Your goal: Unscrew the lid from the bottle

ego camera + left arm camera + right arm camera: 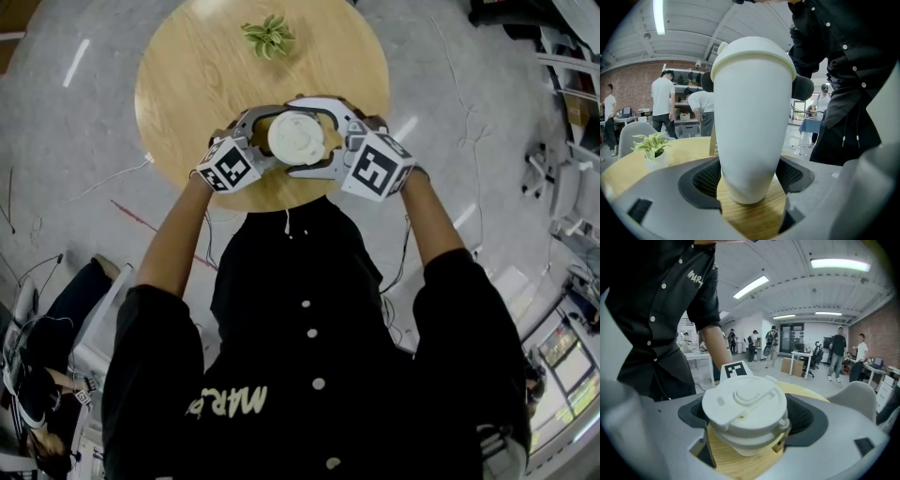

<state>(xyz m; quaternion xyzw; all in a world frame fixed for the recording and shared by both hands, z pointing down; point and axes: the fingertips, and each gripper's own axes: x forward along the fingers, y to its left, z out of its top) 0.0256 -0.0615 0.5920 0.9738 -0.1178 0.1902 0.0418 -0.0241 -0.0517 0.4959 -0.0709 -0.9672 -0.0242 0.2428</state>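
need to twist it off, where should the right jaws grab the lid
Its round side rim, jaws on opposite sides, coming in from the person's right. The lid tops an upright bottle whose lower body the left gripper clamps, leaving the top end free.

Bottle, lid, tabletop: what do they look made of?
Bottle: smooth matte white with no glare or seams. Plastic or a coated shell, can't tell which.
Lid: matte white plastic, going by the moulded ridges and flip tab.
Tabletop: light wood grain with a satin finish. Could be solid wood or veneer.
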